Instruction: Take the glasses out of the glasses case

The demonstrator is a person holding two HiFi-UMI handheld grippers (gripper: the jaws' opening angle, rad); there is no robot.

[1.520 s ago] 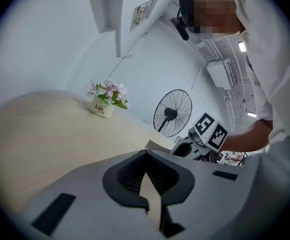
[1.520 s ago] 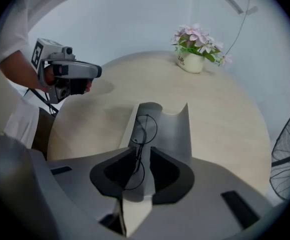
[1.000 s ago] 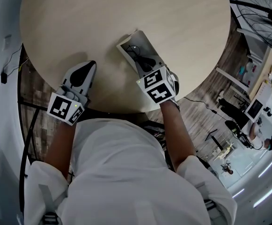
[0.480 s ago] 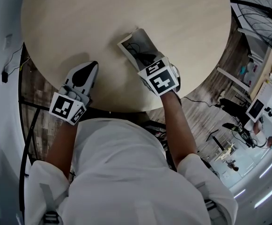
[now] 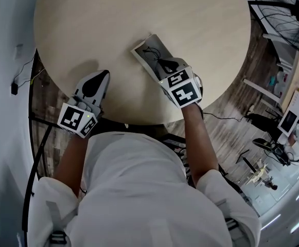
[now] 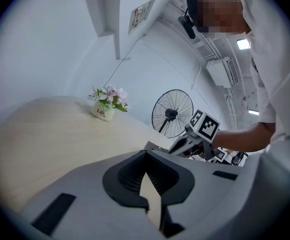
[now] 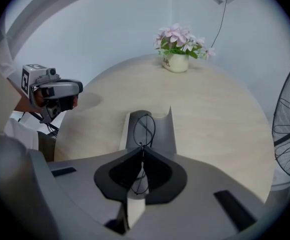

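**Right tongs pinch glasses in open case, left tongs idle**

The right tongs are pressed together on the thin dark wire frame of the glasses. One lens loop shows just past the tips and another sits inside the hollow behind them. The glasses lie in the glasses case, which is open with a grey inside, directly under and ahead of the right tongs. The case rests on the round light-wood surface, near the edge closest to the person.

The left tongs are closed tip to tip with nothing between them. They are over bare surface, well apart from the case and to the left of the right tongs. From the left tongs, the right one's black-and-white marker cube shows ahead to the right.

Beyond both tongs, at the far side of the surface, is a small white pot of pink flowers. "Life" is printed on the pot in dark letters, and the smaller line under it is too small to read. A standing fan is off the surface, past the right tongs. A plate on the wall above the left tongs has print, also unreadable.
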